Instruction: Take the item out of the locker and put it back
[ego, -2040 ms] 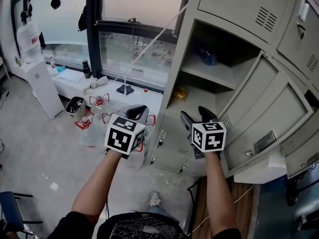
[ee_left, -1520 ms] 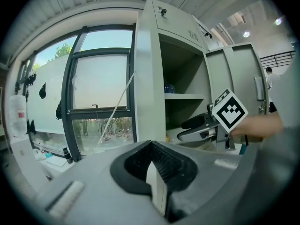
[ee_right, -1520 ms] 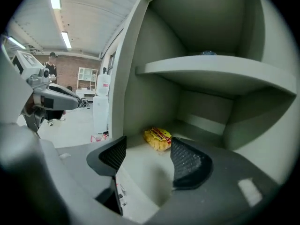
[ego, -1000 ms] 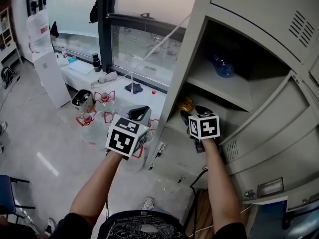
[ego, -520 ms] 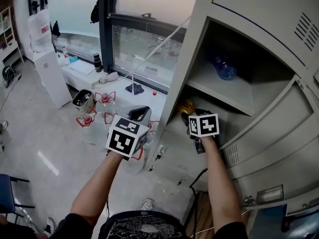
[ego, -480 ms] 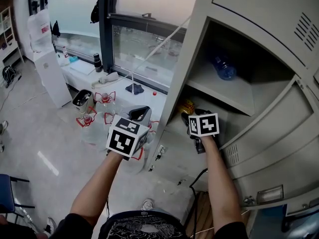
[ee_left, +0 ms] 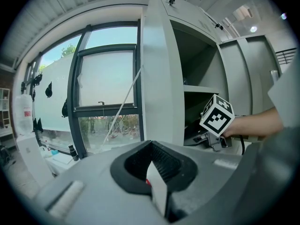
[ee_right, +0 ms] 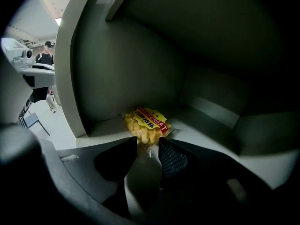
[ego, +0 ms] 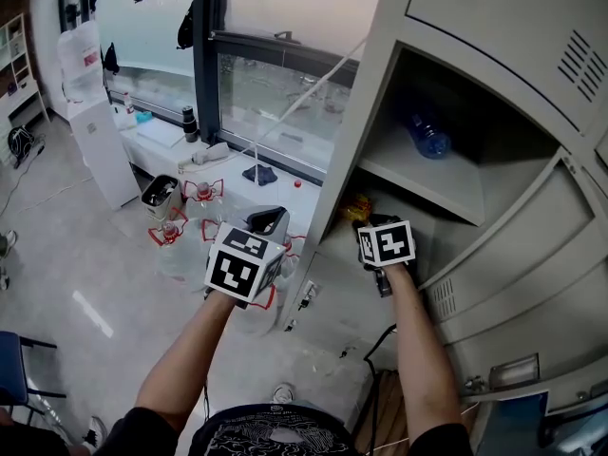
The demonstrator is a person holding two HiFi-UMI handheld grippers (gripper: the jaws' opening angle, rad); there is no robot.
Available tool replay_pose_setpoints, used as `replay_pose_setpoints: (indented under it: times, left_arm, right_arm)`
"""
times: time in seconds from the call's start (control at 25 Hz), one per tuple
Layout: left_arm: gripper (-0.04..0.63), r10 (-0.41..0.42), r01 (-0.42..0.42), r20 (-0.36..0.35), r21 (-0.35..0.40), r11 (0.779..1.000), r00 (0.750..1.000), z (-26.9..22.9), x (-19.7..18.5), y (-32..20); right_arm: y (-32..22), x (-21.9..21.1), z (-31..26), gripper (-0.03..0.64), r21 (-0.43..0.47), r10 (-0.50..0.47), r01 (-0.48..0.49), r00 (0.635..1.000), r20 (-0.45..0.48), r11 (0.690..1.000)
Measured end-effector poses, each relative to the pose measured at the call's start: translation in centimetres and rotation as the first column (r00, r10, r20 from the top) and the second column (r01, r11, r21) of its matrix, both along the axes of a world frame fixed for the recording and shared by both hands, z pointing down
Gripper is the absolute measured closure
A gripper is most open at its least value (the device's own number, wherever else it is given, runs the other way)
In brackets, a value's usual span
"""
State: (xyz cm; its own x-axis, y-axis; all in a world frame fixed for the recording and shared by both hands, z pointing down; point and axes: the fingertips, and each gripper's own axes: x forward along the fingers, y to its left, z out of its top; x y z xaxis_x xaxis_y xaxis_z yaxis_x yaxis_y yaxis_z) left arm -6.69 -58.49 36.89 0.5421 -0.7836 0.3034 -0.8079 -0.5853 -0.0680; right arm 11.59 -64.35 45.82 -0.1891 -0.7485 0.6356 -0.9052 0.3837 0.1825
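Right gripper [ee_right: 148, 142] jaws, closing but apart, straddle snack packet [ee_right: 146, 123] below the bottle [ego: 429, 142] (left gripper [ee_left: 152, 168] jaws together).

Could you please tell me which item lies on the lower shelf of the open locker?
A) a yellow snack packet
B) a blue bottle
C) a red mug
A: a yellow snack packet lies on the lower shelf, while the blue bottle is on the shelf above.

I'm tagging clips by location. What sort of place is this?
Probably a storage corner of a workshop or lab: grey metal lockers, a large window, and plastic jugs on a bare concrete floor.
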Motion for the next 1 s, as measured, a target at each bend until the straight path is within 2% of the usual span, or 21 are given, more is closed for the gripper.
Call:
replay_pose_setpoints:
  times: [0.28,0.52,0.76,1.0]
  left_arm:
    - [0.595,-0.001,0.001,0.003,0.002,1.0,1.0,-0.1,-0.2,0.2]
    - [0.595,-0.004,0.004,0.005,0.004,1.0,1.0,-0.3,-0.6,0.3]
    - [0.595,0.005,-0.005,0.004,0.0,1.0,1.0,-0.2,-0.7,0.8]
    - [0.595,0.028,-0.028,0.006,0.002,1.0,1.0,-0.3,-0.4,1.6]
  right_arm:
    - [0.1,0.0,-0.1,0.476,0.015,-0.007,0.007,1.0,-0.01,1.0]
    - [0.2,0.1,-0.4,0.536,0.04,-0.004,0.005,1.0,-0.024,0.999]
    - [0.5,-0.1,-0.6,0.572,0.064,-0.008,0.006,1.0,0.03,0.998]
    - [2.1,0.4,-1.7,0.58,0.099,0.04,-0.045,0.998,0.047,0.994]
